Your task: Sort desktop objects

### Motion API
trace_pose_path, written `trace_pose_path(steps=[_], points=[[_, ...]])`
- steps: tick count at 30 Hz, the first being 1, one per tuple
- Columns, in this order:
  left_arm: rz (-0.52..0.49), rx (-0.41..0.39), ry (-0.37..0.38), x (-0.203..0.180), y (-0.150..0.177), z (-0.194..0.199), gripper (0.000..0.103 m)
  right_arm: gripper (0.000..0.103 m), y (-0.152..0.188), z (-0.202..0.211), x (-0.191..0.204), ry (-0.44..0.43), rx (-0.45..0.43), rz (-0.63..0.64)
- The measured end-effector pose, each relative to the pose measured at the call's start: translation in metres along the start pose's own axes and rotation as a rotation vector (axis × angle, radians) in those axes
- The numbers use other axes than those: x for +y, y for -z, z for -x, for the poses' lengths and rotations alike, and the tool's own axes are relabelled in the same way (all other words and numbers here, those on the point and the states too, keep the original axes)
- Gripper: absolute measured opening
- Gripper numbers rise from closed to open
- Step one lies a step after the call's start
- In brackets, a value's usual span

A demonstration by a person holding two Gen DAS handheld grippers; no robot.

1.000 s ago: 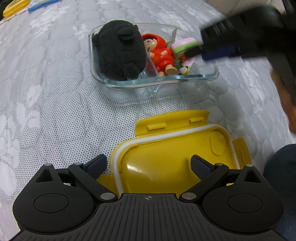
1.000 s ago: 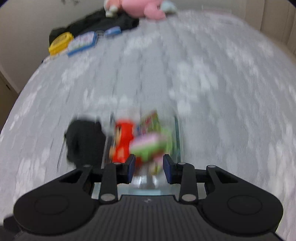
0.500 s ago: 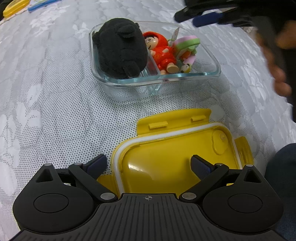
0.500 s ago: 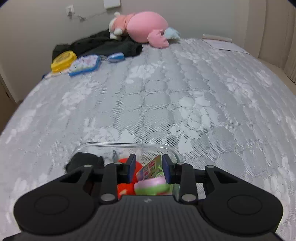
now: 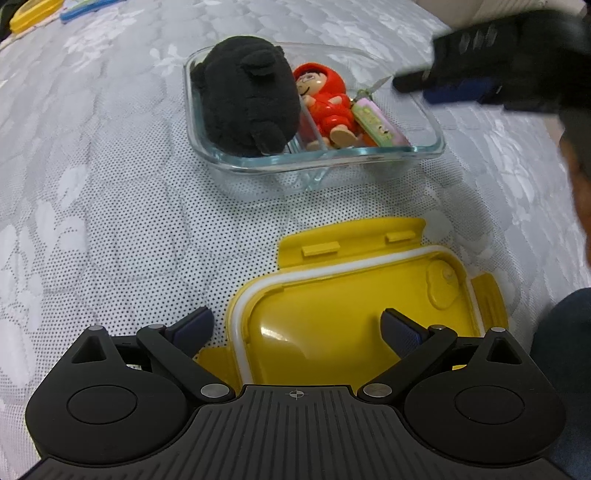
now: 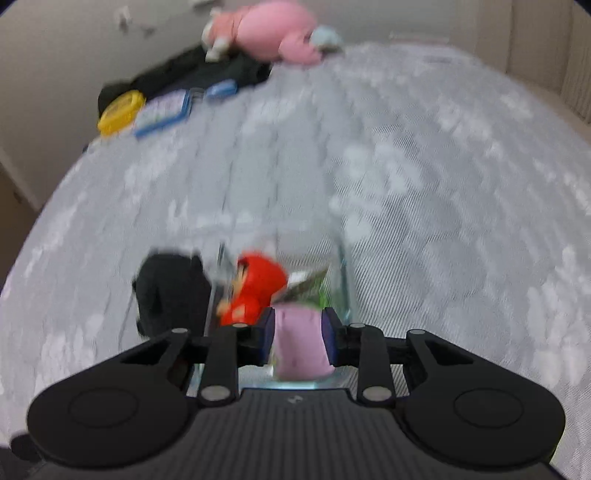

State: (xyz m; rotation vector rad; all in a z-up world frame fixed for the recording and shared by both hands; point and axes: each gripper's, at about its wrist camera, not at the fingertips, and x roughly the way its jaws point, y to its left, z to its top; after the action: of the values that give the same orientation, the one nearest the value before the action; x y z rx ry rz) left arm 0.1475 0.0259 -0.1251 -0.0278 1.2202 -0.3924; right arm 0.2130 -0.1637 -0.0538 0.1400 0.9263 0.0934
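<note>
Grey quilted bed [image 5: 110, 229], glass container [image 5: 424, 147], red figure [image 5: 328, 107], black plush [image 5: 247, 99]

Toy-filled glass container [image 5: 424, 149], open

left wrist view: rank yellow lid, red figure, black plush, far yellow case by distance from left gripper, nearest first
1. yellow lid: directly under the open left gripper, between its fingers.
2. black plush and red figure: side by side in the glass container, plush in the left compartment; too close to call.
3. far yellow case: top-left corner, at the bed's far end.
</note>
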Motion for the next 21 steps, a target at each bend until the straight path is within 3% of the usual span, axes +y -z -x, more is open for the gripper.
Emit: trace_pose_path(steps=[6,10,13,15,16,19,21], points=[[-0.011,0.003,-0.008,-0.001,0.000,-0.002,0.100,0.035,-0.013,-0.007,0.004,-0.070,0.005,-0.017],[-0.008,0.004,-0.005,0.000,0.000,-0.002,0.100,0.033,-0.008,-0.041,0.010,-0.028,0.083,-0.006],[-0.008,0.005,-0.003,0.001,0.000,-0.002,0.100,0.034,-0.010,-0.040,0.009,-0.016,0.067,0.002],[-0.012,0.006,-0.004,0.000,-0.001,-0.002,0.100,0.034,-0.013,-0.029,0.012,-0.068,0.026,0.006],[-0.014,0.005,-0.004,0.000,-0.001,-0.002,0.100,0.036,-0.015,-0.021,0.016,-0.104,0.000,0.015],[-0.021,0.008,-0.006,-0.002,-0.001,-0.004,0.101,0.056,-0.019,-0.009,0.043,-0.171,-0.044,0.113],[-0.023,0.009,-0.007,-0.002,0.000,-0.003,0.101,0.058,-0.018,-0.011,0.067,-0.173,-0.053,0.219]])
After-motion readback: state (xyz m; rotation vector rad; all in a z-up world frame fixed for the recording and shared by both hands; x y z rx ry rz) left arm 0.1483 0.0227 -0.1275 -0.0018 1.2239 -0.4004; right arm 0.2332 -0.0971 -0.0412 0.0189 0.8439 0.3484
